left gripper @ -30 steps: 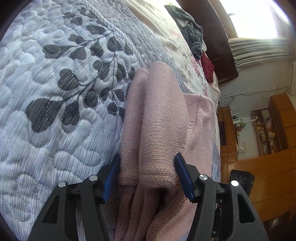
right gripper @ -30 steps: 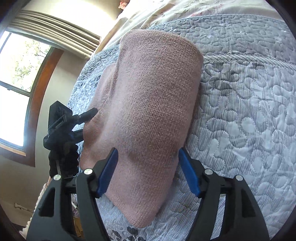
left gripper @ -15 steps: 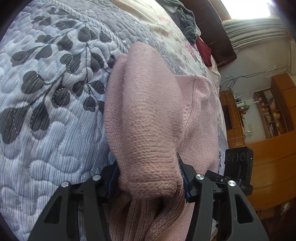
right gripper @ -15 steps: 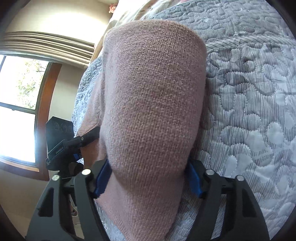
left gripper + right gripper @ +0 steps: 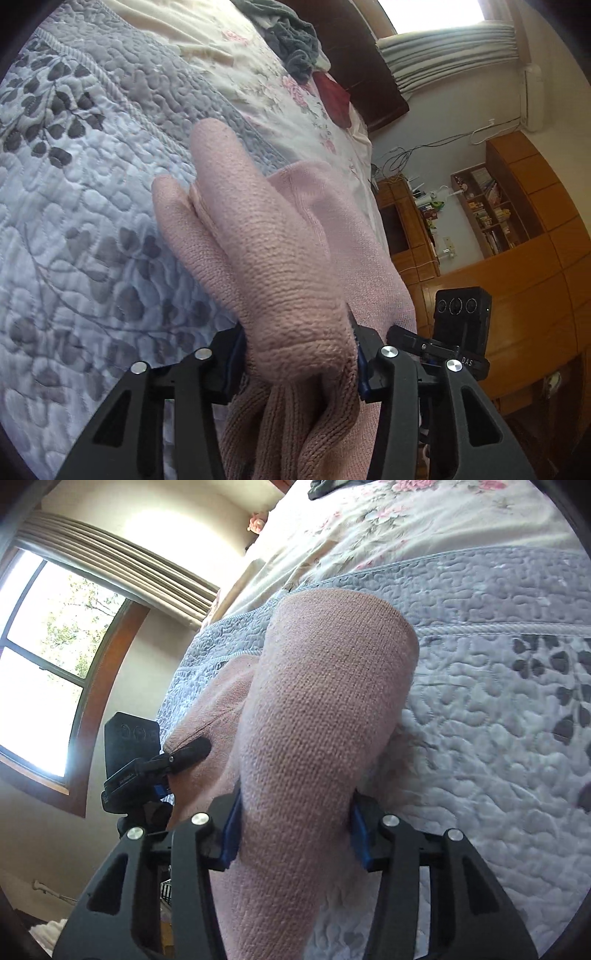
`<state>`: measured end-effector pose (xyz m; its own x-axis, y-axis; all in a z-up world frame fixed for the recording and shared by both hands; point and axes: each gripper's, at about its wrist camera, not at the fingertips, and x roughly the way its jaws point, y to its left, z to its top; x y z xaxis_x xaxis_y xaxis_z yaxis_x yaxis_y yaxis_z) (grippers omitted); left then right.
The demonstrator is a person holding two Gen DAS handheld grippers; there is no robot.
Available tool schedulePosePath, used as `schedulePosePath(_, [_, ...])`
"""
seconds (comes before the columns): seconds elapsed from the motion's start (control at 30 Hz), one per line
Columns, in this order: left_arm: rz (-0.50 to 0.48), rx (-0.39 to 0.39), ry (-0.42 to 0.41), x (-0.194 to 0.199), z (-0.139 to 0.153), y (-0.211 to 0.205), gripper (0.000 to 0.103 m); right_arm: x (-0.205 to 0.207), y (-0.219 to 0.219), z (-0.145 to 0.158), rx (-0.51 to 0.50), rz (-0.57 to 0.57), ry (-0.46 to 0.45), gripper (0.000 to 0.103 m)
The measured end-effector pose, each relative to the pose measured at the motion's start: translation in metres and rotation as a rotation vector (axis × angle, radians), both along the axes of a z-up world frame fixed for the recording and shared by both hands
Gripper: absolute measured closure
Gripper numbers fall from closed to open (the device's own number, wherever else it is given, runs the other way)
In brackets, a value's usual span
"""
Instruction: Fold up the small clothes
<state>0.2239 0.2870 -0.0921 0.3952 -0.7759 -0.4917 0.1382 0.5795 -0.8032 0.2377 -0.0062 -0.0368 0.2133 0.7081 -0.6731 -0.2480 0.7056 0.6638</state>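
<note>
Both tongs were clamped on the pink knit sweater [image 5: 280, 258], centre frame, draped over the quilt [image 5: 92, 221] on the bed. Left tongs [image 5: 295, 354] pinched a bunched sleeve, right tongs [image 5: 295, 823] the folded edge. Soft, light, stretchy; I judged it best gripped through doubled layers.

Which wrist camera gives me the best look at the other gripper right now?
The right wrist view. There the left gripper shows side-on, with a dark finger lying on the pink knit garment. The left wrist view shows the right gripper only partly, mostly its camera block and mount, fingers hidden behind the garment.
</note>
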Motion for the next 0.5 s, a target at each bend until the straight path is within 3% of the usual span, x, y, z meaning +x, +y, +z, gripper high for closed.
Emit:
schedulePosePath(0.13, [-0.046, -0.017, -0.03, -0.022, 0.004, -0.061, 0.057, -0.035, -0.059, 0.012, -0.041, -0.055, -0.037, 0.056])
schedulePosePath(0.23, [-0.077, 0.015, -0.042, -0.034, -0.001, -0.1, 0.057, -0.056, -0.093, 0.004, -0.078, -0.094, -0.038, 0.056])
schedulePosePath(0.37, [-0.103, 0.072, -0.004, -0.046, -0.033, -0.131, 0.06, -0.071, -0.124, -0.044, -0.142, -0.143, 0.036, 0.056])
schedulePosePath(0.43, [-0.092, 0.116, 0.033, -0.051, -0.054, -0.136, 0.059, -0.08, -0.133, -0.068, -0.115, -0.151, 0.071, 0.054])
schedulePosePath(0.5, [-0.079, 0.108, 0.046, -0.058, -0.069, -0.131, 0.057, -0.087, -0.134, -0.078, -0.087, -0.161, 0.059, 0.053])
